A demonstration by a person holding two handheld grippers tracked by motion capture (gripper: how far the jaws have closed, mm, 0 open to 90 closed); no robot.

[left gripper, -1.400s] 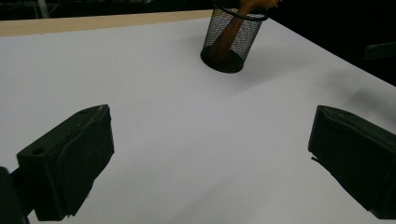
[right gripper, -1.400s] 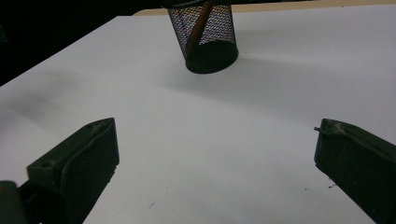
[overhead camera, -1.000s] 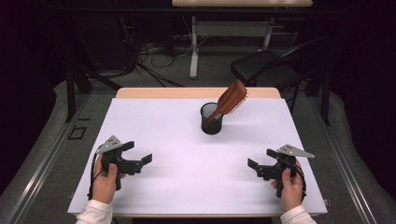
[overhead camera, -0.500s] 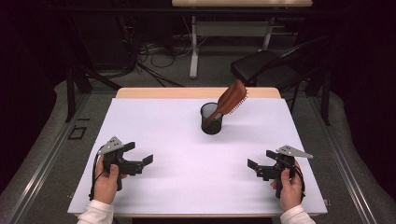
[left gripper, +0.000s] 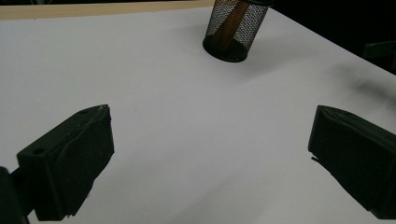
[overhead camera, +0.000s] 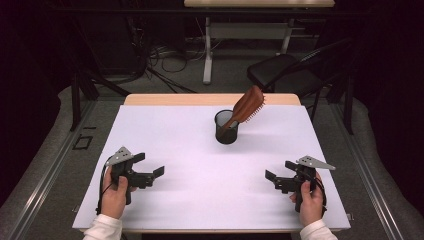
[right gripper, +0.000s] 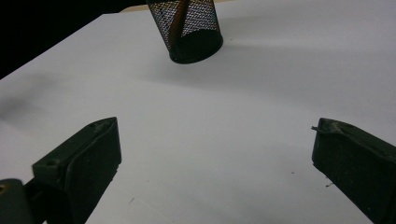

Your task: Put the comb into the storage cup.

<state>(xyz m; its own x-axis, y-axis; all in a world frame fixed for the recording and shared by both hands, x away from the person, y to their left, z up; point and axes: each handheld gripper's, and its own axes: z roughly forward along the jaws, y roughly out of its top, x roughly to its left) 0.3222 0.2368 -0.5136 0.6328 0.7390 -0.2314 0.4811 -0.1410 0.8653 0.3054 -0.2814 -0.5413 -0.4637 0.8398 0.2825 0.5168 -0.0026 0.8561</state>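
A black mesh cup (overhead camera: 226,128) stands upright at the far middle of the white table (overhead camera: 200,150). A brown hairbrush (overhead camera: 245,107) leans in it, handle down, bristle head tilted up to the right. The cup (left gripper: 233,29) also appears ahead in the left gripper view and the cup (right gripper: 191,30) in the right gripper view. My left gripper (overhead camera: 152,174) is open near the front left, with nothing between its jaws. My right gripper (overhead camera: 274,179) is open near the front right, likewise holding nothing. Both point toward the table's middle.
A black chair (overhead camera: 285,70) stands behind the table's far right corner. Cables and a desk leg (overhead camera: 207,50) lie on the floor beyond the far edge. A wooden strip (overhead camera: 210,99) runs along the table's far edge.
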